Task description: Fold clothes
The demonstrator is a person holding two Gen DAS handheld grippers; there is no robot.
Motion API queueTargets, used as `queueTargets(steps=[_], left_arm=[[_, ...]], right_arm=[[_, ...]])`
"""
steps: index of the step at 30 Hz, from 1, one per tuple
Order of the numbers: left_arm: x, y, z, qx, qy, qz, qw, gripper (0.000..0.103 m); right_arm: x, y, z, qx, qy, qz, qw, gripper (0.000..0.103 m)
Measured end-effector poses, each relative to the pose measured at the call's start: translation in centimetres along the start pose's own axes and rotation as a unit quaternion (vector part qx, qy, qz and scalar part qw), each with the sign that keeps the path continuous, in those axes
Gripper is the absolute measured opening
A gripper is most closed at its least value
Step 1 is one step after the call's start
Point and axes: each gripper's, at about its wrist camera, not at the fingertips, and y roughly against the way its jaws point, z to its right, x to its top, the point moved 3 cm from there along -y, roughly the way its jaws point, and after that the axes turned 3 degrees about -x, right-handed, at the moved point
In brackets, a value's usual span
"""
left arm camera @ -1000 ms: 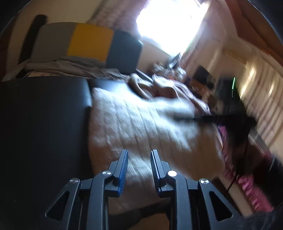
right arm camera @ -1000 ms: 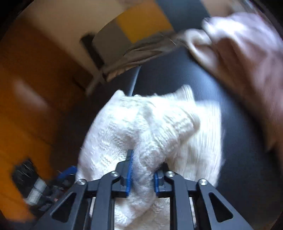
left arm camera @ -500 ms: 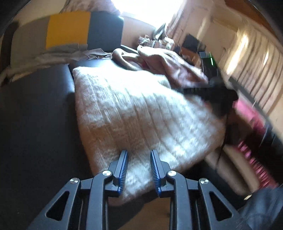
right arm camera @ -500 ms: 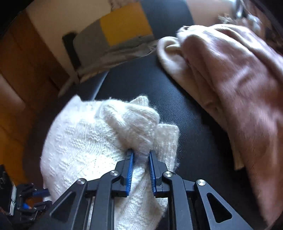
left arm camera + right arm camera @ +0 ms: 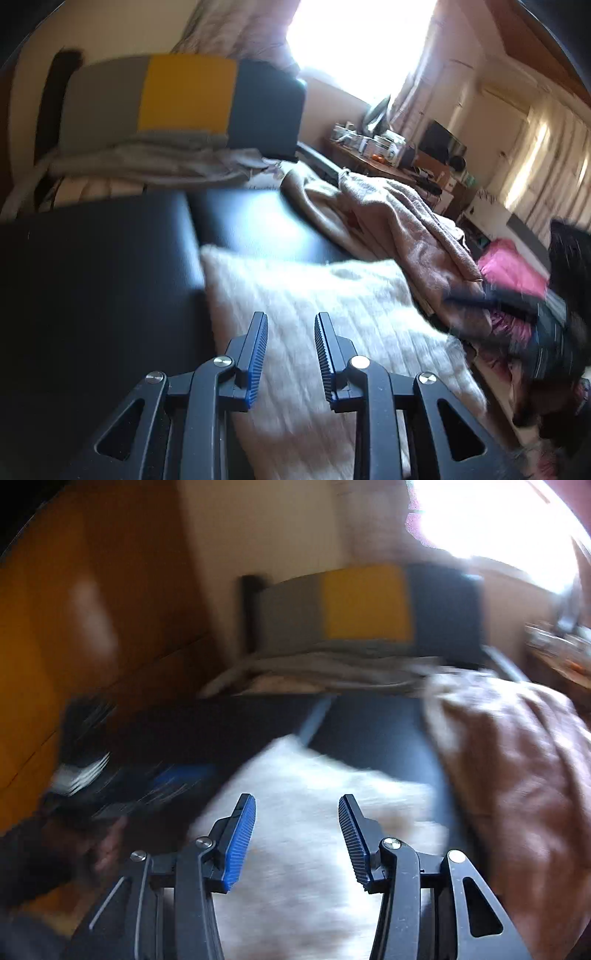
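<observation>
We have just been opening our right gripper (image 5: 297, 836) off the folded white knitted sweater (image 5: 332, 314) on the black padded surface (image 5: 92, 277), our left gripper (image 5: 291, 354) apart and empty above it, so next probably comes the crumpled pinkish-brown garment (image 5: 399, 229).

sweater (image 5: 332, 306): cream, ribbed | surface (image 5: 92, 277): black | cushion (image 5: 184, 96): grey-yellow-navy blocks | garment (image 5: 406, 221): dusty pink

The white sweater (image 5: 314, 812) smears into blur in the right wrist view (its near end cut off below), and the desk clutter (image 5: 380, 142) is too small to tell apart.
</observation>
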Motion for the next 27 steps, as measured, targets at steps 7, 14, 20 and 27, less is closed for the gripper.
queueTargets(steps=[7,14,20,27], left_arm=[[2.1,-7.0,0.4,0.007,-0.034,-0.083,0.996,0.026],[0.3,-11.7,-1.3,0.058,-0.022,-0.118,0.9911,0.031],[1.0,-13.4,-2.5,0.111,-0.001,-0.097,0.9891,0.035],[1.5,-13.5,-2.9,0.148,0.014,-0.075,0.986,0.037]], right_arm=[[-8.6,-3.0,2.2,-0.086,0.017,-0.05,0.995,0.05],[-8.2,-5.0,2.8,-0.098,0.049,-0.03,0.994,0.055],[-6.3,-9.5,4.1,-0.092,0.055,-0.009,0.994,0.056],[-4.8,-10.2,4.2,-0.103,0.05,-0.02,0.993,0.056]])
